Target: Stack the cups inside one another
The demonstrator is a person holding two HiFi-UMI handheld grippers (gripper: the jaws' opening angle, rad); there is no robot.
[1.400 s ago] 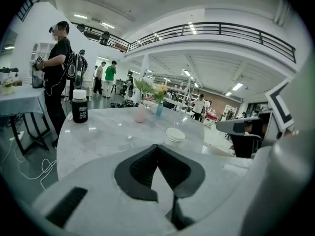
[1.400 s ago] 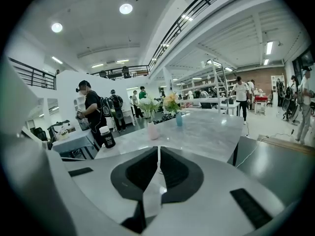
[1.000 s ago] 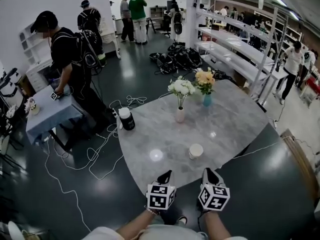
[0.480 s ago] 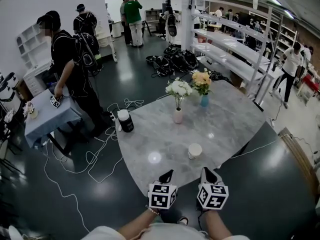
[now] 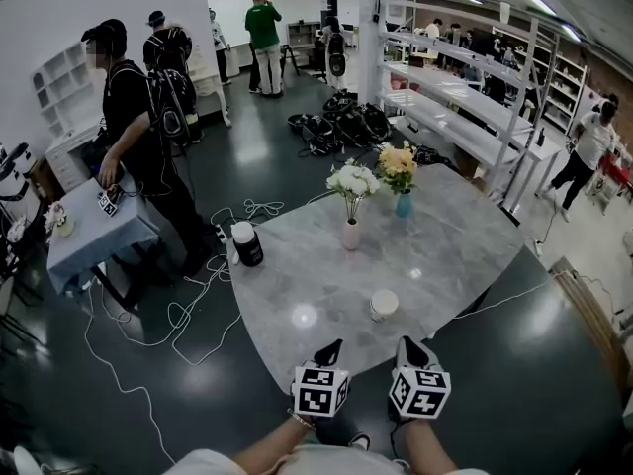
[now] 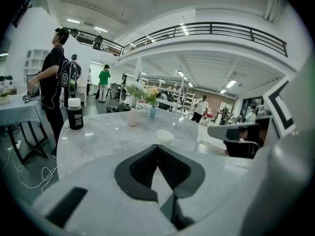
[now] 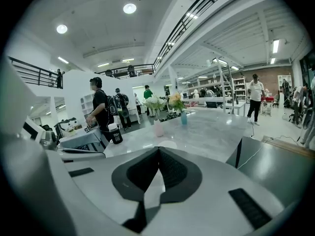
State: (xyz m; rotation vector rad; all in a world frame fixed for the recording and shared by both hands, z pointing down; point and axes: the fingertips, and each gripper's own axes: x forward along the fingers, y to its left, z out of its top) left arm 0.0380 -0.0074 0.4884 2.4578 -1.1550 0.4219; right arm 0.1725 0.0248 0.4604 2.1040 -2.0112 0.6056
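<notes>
A white paper cup (image 5: 384, 305) stands upright on the grey marble table (image 5: 445, 255), near its front edge; whether it is one cup or a nested stack I cannot tell. My left gripper (image 5: 328, 349) and right gripper (image 5: 410, 346) hover side by side just short of the table's edge, both shut with nothing between the jaws. The cup lies a little beyond them, between their lines. In the left gripper view the cup (image 6: 164, 136) sits just past the closed jaw tips (image 6: 157, 146). The right gripper view shows closed jaws (image 7: 158, 149) pointing over the table.
On the table stand a black bottle with a white cap (image 5: 246, 242) at the left edge, a pink vase of white flowers (image 5: 351, 234) and a blue vase of orange flowers (image 5: 404, 203) further back. Cables (image 5: 178, 315) trail on the floor at left. A person (image 5: 129, 137) stands by a side table.
Both grippers and the cup stay where they were. The head view has shifted slightly, and people in the background have walked on.
</notes>
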